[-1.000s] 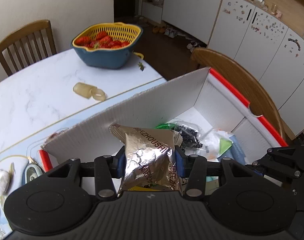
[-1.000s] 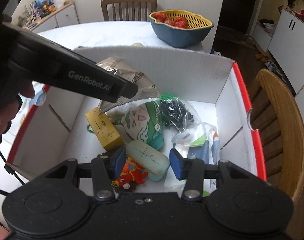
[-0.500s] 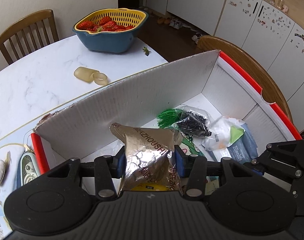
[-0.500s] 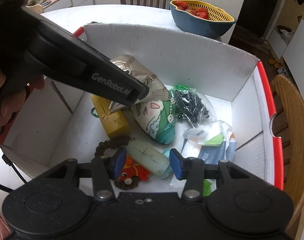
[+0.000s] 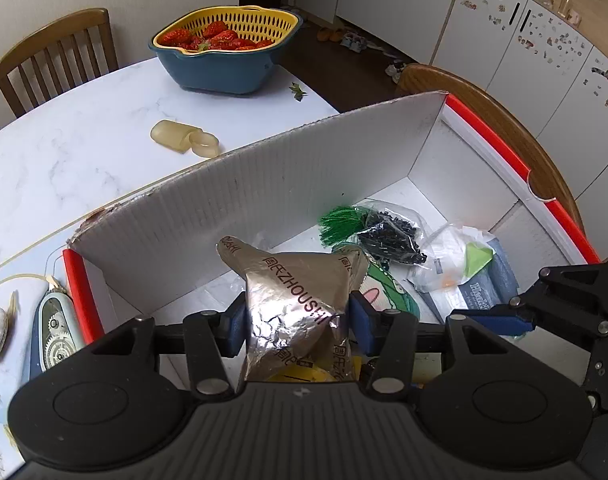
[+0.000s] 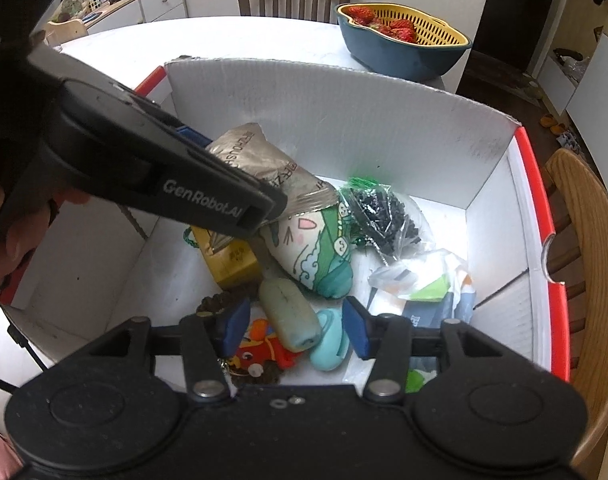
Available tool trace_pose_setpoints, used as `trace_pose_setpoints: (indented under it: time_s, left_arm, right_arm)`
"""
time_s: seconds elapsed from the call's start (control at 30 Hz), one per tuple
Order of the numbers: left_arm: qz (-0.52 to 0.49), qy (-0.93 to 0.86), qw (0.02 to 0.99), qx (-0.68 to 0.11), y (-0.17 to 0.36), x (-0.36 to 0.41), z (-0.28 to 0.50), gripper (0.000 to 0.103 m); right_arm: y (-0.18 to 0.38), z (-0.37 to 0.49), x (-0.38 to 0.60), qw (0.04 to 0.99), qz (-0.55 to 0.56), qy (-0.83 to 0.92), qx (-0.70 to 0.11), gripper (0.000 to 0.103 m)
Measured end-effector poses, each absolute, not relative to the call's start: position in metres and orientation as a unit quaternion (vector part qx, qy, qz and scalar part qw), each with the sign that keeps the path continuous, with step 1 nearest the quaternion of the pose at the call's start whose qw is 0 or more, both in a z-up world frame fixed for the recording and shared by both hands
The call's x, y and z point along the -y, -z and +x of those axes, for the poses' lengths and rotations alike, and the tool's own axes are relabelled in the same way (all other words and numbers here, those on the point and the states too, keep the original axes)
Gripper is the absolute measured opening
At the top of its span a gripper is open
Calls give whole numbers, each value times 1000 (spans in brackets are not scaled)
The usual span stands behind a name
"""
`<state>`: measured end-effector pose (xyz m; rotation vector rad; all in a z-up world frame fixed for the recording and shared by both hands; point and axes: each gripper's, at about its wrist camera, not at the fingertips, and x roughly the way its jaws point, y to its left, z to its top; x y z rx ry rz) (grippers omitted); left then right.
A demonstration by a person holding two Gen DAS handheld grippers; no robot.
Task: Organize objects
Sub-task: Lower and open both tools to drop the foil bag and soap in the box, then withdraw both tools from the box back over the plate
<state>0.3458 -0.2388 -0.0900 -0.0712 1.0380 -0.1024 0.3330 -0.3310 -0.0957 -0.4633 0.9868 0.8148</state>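
Left tool [image 5: 297,316] clamped on foil pouch [image 5: 300,304], centre of left view, held above white box [image 5: 264,196]. Right tool [image 6: 294,326] spread, gripping nothing, low centre of right view, hovering over green case [image 6: 290,314] and teal case [image 6: 330,346].

Risks, as judged: slick, puffy foil could slip from pads if squeezed unevenly; dropped here, would land on plush pillow [image 6: 316,256] and yellow carton [image 6: 232,262], maybe tipping against bead bag [image 6: 384,216]. Tools close together over box; collision possible.

Edges: tall rear wall upper centre, red rim at right. Open floor only at box's left and far right corners; middle crowded. Bench [image 5: 64,160] beyond wall, upper left, carries strawberry bowl [image 5: 224,56].
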Motion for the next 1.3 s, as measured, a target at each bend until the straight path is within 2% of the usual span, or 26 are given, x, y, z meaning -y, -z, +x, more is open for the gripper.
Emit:
trace_pose_setpoints:
  time_s: [0.07, 0.1, 0.13, 0.2, 0.53, 0.87, 0.93, 1.0, 1.3]
  left_arm:
    - [-38, 52, 866, -496, 90, 238, 345, 58]
    - [-40, 54, 867, -494, 89, 238, 344, 66]
    - [-40, 55, 869, -491, 88, 239, 343, 67]
    - [-39, 55, 870, -489, 86, 240, 342, 68]
    - [-43, 59, 876, -477, 76, 243, 335, 83]
    - [-66, 77, 888, -449, 49, 243, 320, 88]
    - [-68, 82, 890, -443, 43, 243, 315, 97]
    - [-71, 88, 893, -435, 37, 241, 310, 100]
    - [-74, 102, 911, -392, 10, 225, 282, 103]
  right_arm:
    - [95, 333, 332, 778, -211, -376, -457, 54]
    - [95, 333, 333, 779, -209, -375, -456, 55]
    - [95, 334, 334, 780, -206, -375, -456, 57]
    - [92, 334, 336, 782, -199, -376, -455, 58]
    - [80, 329, 346, 793, -172, -380, -445, 68]
    - [63, 321, 359, 810, -137, -376, -428, 80]
    - [59, 319, 361, 815, -129, -372, -425, 83]
    - [55, 317, 364, 821, -120, -369, -419, 86]
    - [35, 297, 372, 844, -91, -355, -392, 97]
